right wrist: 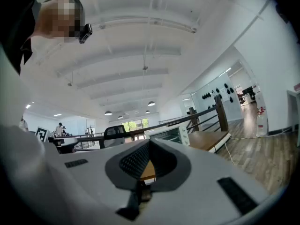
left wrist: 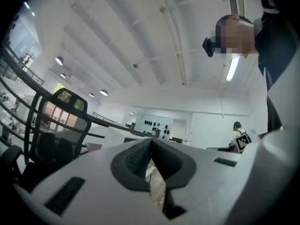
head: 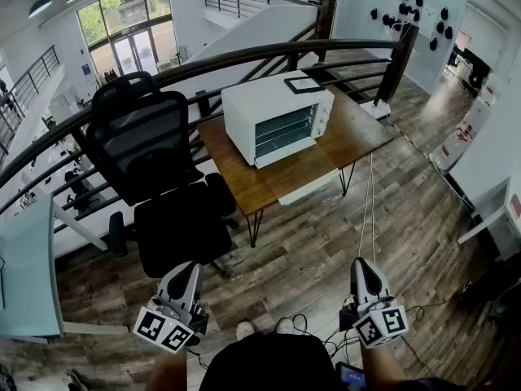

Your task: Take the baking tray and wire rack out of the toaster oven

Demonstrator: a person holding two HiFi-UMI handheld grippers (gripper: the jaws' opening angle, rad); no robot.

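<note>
While left tool (head: 190,268) and right tool (head: 363,264) sit closed, empty | toaster oven (head: 277,116) well apart, ahead

Wooden table (head: 269,182), centre to upper centre of the head view, brown top, thin black hairpin legs, set against the railing. On it: white toaster oven (head: 277,116), on the rear left part of the top, glass door facing the camera, shut. Front and right of the top bare. A white strip at the front edge, can't tell what. Table stands on a wood-plank floor (head: 326,251). Black office chair (head: 163,186) on the floor just left of the table. Thin light cable (head: 366,210) runs across the floor lower right.
</note>
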